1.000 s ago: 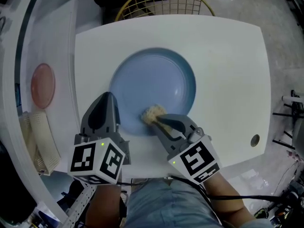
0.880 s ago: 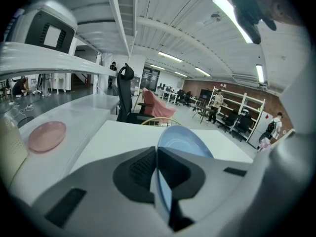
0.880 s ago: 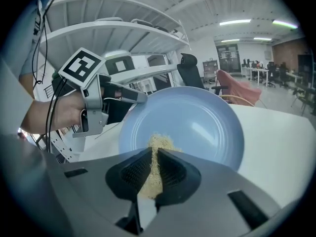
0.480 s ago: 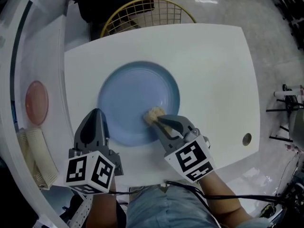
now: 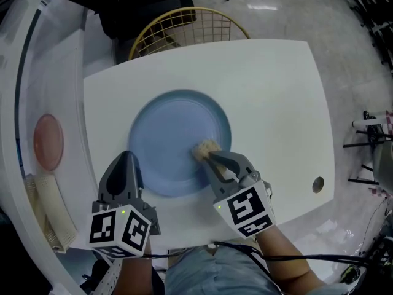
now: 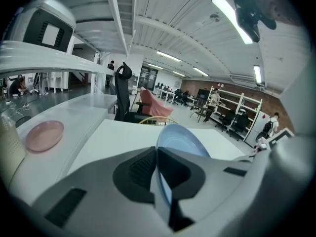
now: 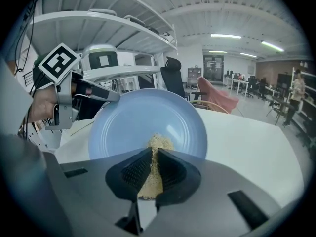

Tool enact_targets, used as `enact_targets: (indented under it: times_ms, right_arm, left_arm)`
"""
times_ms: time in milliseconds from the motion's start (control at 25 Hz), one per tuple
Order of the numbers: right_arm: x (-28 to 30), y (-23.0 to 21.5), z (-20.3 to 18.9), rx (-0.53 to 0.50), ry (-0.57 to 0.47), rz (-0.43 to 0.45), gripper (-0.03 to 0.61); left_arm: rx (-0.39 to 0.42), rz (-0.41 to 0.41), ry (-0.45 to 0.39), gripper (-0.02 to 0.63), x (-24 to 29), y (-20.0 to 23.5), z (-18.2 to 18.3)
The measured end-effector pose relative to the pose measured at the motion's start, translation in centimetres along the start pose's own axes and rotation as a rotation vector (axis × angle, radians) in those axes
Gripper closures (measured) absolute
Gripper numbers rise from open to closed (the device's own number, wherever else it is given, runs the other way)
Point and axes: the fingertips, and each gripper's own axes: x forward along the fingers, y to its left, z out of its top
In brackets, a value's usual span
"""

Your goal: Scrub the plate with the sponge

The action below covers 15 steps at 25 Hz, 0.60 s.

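A round blue plate (image 5: 175,137) lies on the white table (image 5: 270,103). My left gripper (image 5: 127,160) is shut on the plate's near-left rim; in the left gripper view the rim (image 6: 168,142) runs edge-on between the closed jaws of that gripper (image 6: 157,156). My right gripper (image 5: 210,156) is shut on a tan fibrous sponge (image 5: 205,148), which presses on the plate's right inner part. In the right gripper view the sponge (image 7: 157,146) pokes out of the right gripper (image 7: 152,158) against the plate (image 7: 133,125), and the left gripper (image 7: 98,94) shows at the plate's left edge.
A pink dish (image 5: 48,141) rests on the side counter at left, with a cream folded mat (image 5: 52,211) near it. A yellow wire chair (image 5: 184,26) stands beyond the table's far edge. A small round hole (image 5: 317,184) sits near the table's right front corner.
The sponge in my right gripper has slid from the plate's near middle toward its right side. The left gripper has kept its hold on the rim.
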Motion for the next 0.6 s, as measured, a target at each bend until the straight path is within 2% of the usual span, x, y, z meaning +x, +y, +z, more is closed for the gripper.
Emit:
enact_targets:
  times_ms: [600]
  right_arm:
    - [0.8, -3.2, 1.0, 0.003, -0.018, -0.090, 0.535]
  left_arm:
    - [0.020, -0.013, 0.004, 0.591, 0.1, -0.1, -0.2]
